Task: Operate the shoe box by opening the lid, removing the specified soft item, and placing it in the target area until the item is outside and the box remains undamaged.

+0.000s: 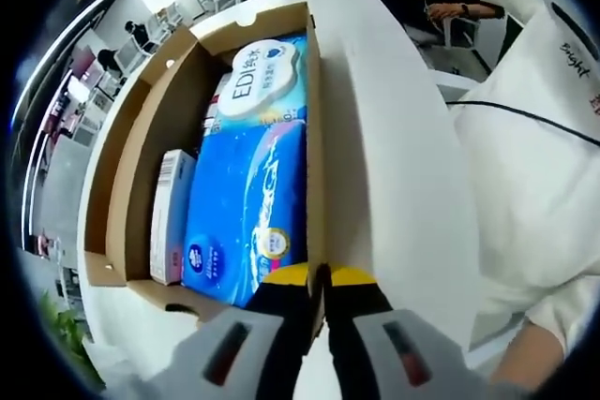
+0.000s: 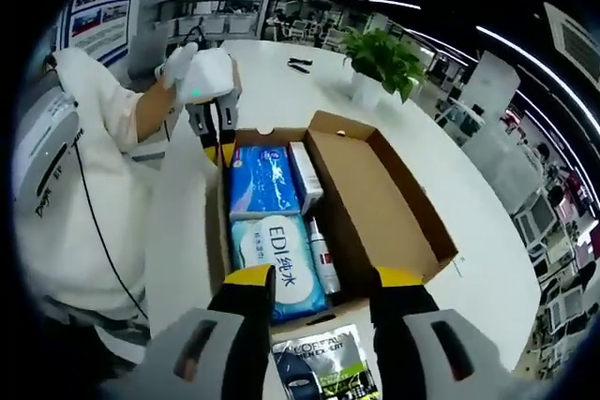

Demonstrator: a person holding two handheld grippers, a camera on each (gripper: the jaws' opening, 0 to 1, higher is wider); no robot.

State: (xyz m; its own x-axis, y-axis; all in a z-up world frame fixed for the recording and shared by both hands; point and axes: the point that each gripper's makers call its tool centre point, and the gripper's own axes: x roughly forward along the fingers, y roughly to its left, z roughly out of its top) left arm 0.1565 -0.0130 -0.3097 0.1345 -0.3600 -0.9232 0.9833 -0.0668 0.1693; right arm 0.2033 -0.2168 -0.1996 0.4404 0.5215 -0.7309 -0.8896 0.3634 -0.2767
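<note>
Clamped on the near wall of the shoe box (image 1: 314,91), my left tool (image 1: 321,278) has its yellow-tipped jaws closed tight over the cardboard edge. Through the left gripper view I see the box open on a white desk (image 1: 394,138), holding a blue wipes pack (image 1: 248,203) with a white lid label and a slim white carton (image 1: 171,217) beside it. A white-sleeved arm (image 1: 539,166) sits to the right; office chairs and a seated person are beyond the desk.

From the right gripper view, my right tool (image 2: 319,292) hangs released, jaws spread wide above the box's near end. The blue pack (image 2: 272,231) lies inside, the lid flap (image 2: 375,199) folded out to the right. A dark sachet (image 2: 323,362) lies on the desk (image 2: 469,231) between the jaws. A potted plant (image 2: 380,63) stands farther back, with shelving and ceiling lights behind.
</note>
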